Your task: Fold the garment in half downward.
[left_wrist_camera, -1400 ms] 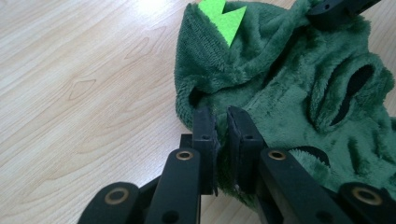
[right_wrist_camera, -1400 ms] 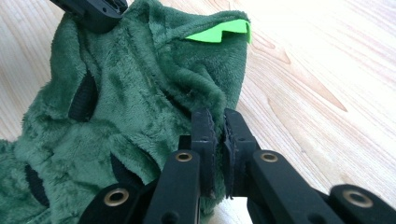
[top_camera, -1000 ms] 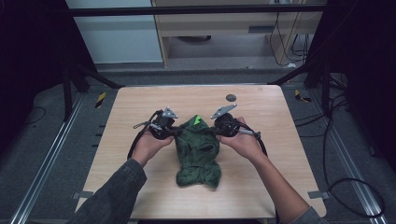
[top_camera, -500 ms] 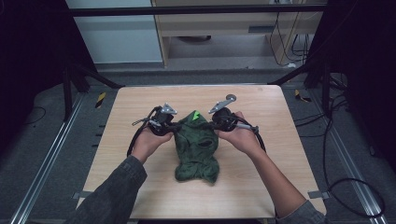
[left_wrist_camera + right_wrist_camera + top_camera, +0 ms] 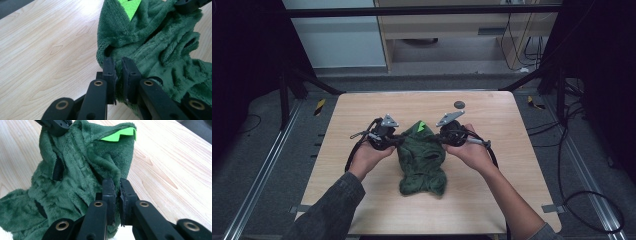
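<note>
Two grippers pinch the green garment (image 5: 422,157) at table (image 5: 362,110) centre: left gripper (image 5: 396,141) at its 10 o'clock, right gripper (image 5: 439,138) at 2 o'clock. Left gripper view: jaws pressed on the fleece edge. Right gripper view: jaws likewise clamp fleece.

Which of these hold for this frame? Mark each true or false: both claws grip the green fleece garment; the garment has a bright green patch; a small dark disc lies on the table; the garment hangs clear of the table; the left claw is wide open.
1. Both the left claw and the right claw are pinched on the green fleece garment. True.
2. The garment carries a bright green patch near its far end. True.
3. A small dark disc lies on the table beyond the hands. True.
4. The garment hangs clear of the table. False: its near end rests on the wood.
5. The left claw is wide open. False: its jaws are closed on fleece.
</note>
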The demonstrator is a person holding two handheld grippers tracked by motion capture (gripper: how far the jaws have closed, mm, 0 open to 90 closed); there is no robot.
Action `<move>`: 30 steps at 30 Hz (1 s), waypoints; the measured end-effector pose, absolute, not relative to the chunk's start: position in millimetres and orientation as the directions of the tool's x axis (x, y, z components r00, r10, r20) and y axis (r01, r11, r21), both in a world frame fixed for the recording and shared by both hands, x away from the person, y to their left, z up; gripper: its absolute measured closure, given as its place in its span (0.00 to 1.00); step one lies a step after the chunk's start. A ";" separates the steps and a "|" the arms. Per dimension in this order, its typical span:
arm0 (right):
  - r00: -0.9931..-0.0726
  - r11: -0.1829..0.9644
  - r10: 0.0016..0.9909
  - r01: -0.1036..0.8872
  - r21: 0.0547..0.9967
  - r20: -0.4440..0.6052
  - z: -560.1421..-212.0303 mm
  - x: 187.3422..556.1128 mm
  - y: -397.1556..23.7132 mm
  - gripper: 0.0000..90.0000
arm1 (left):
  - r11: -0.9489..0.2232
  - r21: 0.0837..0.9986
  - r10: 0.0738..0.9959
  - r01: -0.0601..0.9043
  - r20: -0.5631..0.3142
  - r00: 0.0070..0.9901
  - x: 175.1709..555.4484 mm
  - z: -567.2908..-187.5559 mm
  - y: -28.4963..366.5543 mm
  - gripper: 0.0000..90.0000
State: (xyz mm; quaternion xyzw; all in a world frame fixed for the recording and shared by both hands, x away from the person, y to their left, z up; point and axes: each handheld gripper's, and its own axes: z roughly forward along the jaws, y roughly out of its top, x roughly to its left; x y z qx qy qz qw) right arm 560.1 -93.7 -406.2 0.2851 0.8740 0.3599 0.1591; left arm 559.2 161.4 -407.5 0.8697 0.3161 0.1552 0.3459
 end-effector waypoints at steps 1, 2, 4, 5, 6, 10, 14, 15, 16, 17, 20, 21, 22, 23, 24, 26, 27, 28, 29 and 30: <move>-0.789 0.582 0.610 0.378 0.720 -0.080 -406.6 557.0 -94.2 0.94 | -0.562 0.700 0.655 0.441 0.051 0.754 557.8 -408.0 160.9 0.91; -0.789 0.582 0.610 0.378 0.720 -0.080 -406.6 557.0 -94.2 0.94 | -0.562 0.700 0.655 0.441 0.051 0.754 557.8 -408.0 160.9 0.91; -0.789 0.581 0.609 0.375 0.722 -0.080 -407.1 555.0 -95.2 0.94 | -0.559 0.703 0.655 0.439 0.050 0.754 556.8 -408.7 160.6 0.91; -0.789 0.582 0.609 0.376 0.721 -0.081 -407.2 554.3 -95.7 0.94 | -0.559 0.704 0.653 0.437 0.050 0.756 555.9 -408.8 160.5 0.91; -0.787 0.581 0.611 0.376 0.722 -0.082 -407.5 553.1 -96.6 0.94 | -0.561 0.704 0.652 0.434 0.053 0.756 554.8 -408.7 160.2 0.91; -0.789 0.577 0.609 0.371 0.728 -0.081 -408.9 547.4 -99.3 0.94 | -0.572 0.706 0.641 0.419 0.066 0.765 548.8 -407.6 158.9 0.91; -0.790 0.577 0.607 0.367 0.730 -0.083 -409.9 543.3 -100.7 0.94 | -0.572 0.708 0.638 0.414 0.066 0.767 544.3 -408.1 158.4 0.91; -0.789 0.578 0.609 0.368 0.729 -0.084 -410.3 541.7 -101.2 0.94 | -0.570 0.710 0.637 0.413 0.065 0.768 542.7 -408.5 158.4 0.91; -0.789 0.575 0.609 0.368 0.730 -0.082 -412.1 538.8 -102.3 0.94 | -0.572 0.709 0.635 0.412 0.066 0.769 541.1 -409.2 158.4 0.91; -0.789 0.575 0.609 0.368 0.730 -0.082 -412.1 538.8 -102.3 0.94 | -0.572 0.710 0.635 0.411 0.065 0.770 539.7 -409.8 158.2 0.91; -0.790 0.574 0.608 0.366 0.733 -0.082 -414.8 534.4 -103.9 0.93 | -0.574 0.710 0.630 0.409 0.064 0.774 535.2 -411.5 158.2 0.91; -0.790 0.573 0.607 0.365 0.734 -0.081 -415.4 533.7 -104.1 0.93 | -0.572 0.711 0.630 0.408 0.063 0.774 534.0 -411.8 158.1 0.91; -0.791 0.574 0.607 0.366 0.733 -0.081 -415.9 532.5 -104.3 0.93 | -0.572 0.712 0.628 0.407 0.061 0.776 533.0 -411.8 158.1 0.91; -0.790 0.575 0.607 0.362 0.733 -0.086 -416.5 530.6 -104.9 0.93 | -0.568 0.716 0.628 0.405 0.060 0.776 531.0 -412.3 158.0 0.91; -0.790 0.575 0.607 0.362 0.733 -0.086 -416.5 530.6 -104.9 0.93 | -0.568 0.716 0.628 0.405 0.060 0.776 531.0 -412.3 158.0 0.91; -0.791 0.577 0.605 0.359 0.733 -0.089 -416.0 527.8 -105.9 0.93 | -0.567 0.720 0.626 0.401 0.060 0.778 528.8 -412.8 158.0 0.91; -0.793 0.578 0.603 0.355 0.734 -0.091 -415.8 527.1 -106.3 0.93 | -0.566 0.721 0.625 0.399 0.060 0.778 528.1 -412.9 158.0 0.91; -0.792 0.579 0.603 0.354 0.734 -0.093 -415.5 526.0 -106.7 0.93 | -0.567 0.721 0.624 0.398 0.061 0.779 526.8 -413.0 158.0 0.91; -0.793 0.580 0.602 0.352 0.735 -0.095 -415.0 524.3 -107.2 0.93 | -0.566 0.723 0.624 0.397 0.061 0.779 525.6 -413.2 157.8 0.91; -0.793 0.579 0.602 0.351 0.736 -0.095 -414.9 523.0 -107.5 0.93 | -0.567 0.723 0.623 0.395 0.063 0.780 524.6 -413.4 157.6 0.91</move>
